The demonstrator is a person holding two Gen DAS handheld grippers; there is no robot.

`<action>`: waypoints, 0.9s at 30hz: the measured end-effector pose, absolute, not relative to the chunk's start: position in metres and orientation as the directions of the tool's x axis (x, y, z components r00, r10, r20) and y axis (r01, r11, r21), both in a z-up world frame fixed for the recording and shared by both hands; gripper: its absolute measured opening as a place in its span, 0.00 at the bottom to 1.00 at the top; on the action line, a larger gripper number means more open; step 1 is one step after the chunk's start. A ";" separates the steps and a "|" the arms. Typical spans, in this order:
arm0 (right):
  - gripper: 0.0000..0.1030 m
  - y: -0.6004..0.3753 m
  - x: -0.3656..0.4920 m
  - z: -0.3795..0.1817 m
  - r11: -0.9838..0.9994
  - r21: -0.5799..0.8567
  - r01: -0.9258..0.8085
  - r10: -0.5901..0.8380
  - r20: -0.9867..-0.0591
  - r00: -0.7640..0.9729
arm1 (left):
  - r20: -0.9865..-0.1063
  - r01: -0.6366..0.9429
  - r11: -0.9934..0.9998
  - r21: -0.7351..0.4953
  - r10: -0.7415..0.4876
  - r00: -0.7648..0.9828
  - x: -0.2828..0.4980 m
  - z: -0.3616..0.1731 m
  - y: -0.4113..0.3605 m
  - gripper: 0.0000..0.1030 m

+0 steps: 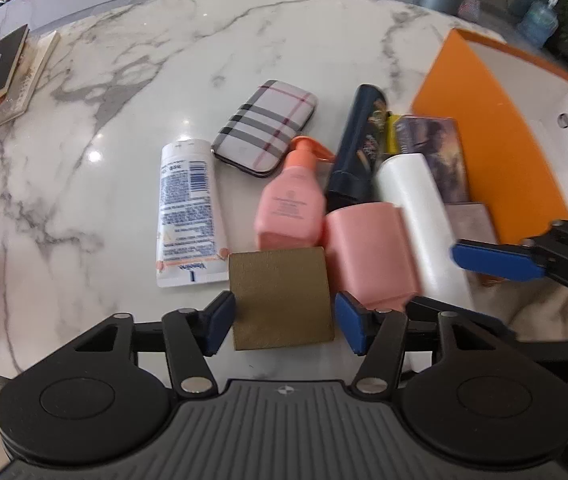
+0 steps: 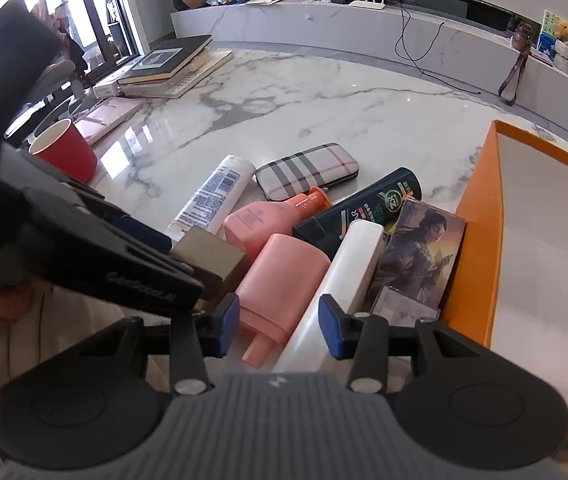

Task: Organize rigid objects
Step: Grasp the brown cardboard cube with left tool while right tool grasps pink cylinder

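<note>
A gold box (image 1: pixel 282 296) lies on the marble table (image 1: pixel 132 92) between the pads of my left gripper (image 1: pixel 285 324), which stands open around it with a thin gap on the right side. Beside it lie a pink container (image 2: pixel 284 280) and a white bottle (image 2: pixel 351 264). My right gripper (image 2: pixel 280 326) hovers over these two, part open, with the pink container's neck end below its jaws and nothing visibly pinched. One of its blue fingers (image 1: pixel 495 260) shows just right of the white bottle. An orange box (image 2: pixel 471 240) with a white inside stands open on the right.
Further back lie a Vaseline tube (image 1: pixel 190 208), a plaid case (image 1: pixel 266 128), a pink pump bottle (image 1: pixel 291 200), a dark bottle (image 1: pixel 359 144) and a picture box (image 2: pixel 419 256). A red cup (image 2: pixel 68 156) and stacked books (image 2: pixel 172 60) sit at the left.
</note>
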State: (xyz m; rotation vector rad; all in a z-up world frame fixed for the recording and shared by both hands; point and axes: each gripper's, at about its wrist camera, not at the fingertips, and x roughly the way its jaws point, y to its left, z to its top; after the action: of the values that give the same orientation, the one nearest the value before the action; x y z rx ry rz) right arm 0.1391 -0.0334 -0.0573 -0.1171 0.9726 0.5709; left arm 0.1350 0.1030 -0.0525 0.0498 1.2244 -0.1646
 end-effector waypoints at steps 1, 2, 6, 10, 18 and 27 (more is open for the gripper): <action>0.44 -0.033 0.139 -0.057 0.848 0.152 -0.508 0.403 -0.808 0.429 | -0.941 0.164 0.986 -0.027 -0.080 0.329 0.136 -0.054 0.101 0.67; 0.44 -0.033 0.140 -0.058 0.847 0.150 -0.510 0.401 -0.809 0.429 | -0.941 0.174 0.985 -0.015 -0.073 0.331 0.137 -0.056 0.099 0.68; 0.44 -0.033 0.142 -0.061 0.845 0.160 -0.509 0.407 -0.812 0.419 | -0.943 0.184 0.983 -0.001 -0.062 0.326 0.143 -0.059 0.095 0.72; 0.44 -0.029 0.141 -0.061 0.839 0.149 -0.523 0.406 -0.813 0.419 | -0.938 0.191 0.982 0.017 -0.050 0.344 0.141 -0.053 0.097 0.75; 0.43 -0.026 0.141 -0.064 0.832 0.146 -0.536 0.410 -0.812 0.416 | -0.974 0.160 0.984 -0.078 -0.109 0.201 0.155 -0.074 0.108 0.67; 0.44 -0.011 0.150 -0.068 0.849 0.134 -0.511 0.375 -0.834 0.404 | -0.934 -0.042 0.990 -0.132 -0.110 0.339 0.145 -0.059 0.137 0.66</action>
State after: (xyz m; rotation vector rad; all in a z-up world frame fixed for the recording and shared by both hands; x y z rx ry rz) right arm 0.1498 -0.0110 -0.0684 -0.1507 1.0103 0.5620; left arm 0.1446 0.1370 -0.0589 -0.1406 1.2249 -0.0445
